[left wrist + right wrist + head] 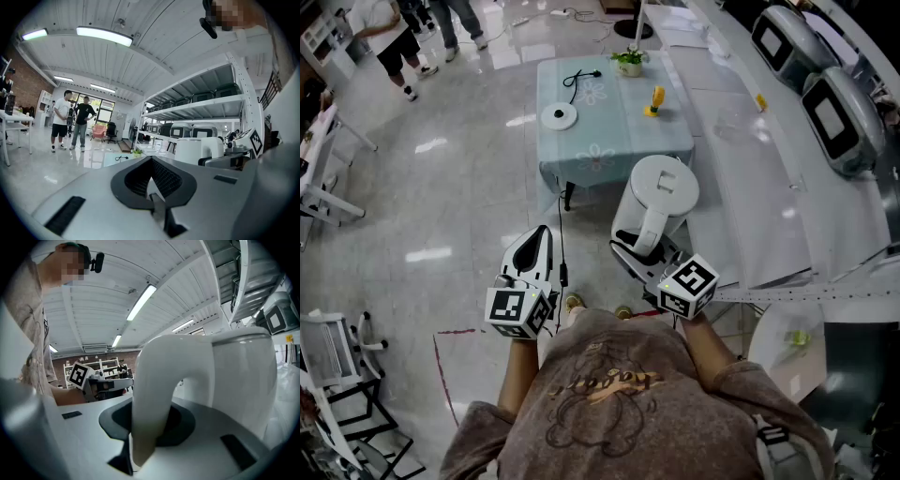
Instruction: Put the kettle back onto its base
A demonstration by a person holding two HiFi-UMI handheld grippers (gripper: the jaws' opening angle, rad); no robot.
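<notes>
Head view: right gripper (643, 249) holds kettle (667, 188) before table (614, 150) bearing base (559, 116); left gripper (536, 246) seemingly closed.

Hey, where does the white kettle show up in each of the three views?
Head view: kettle at centre, over the near edge of the blue table.
Left gripper view: kettle right of centre, at mid height.
Right gripper view: kettle fills the middle and right, handle nearest.
Shared landmark: the grey machines on the shelving.
</notes>
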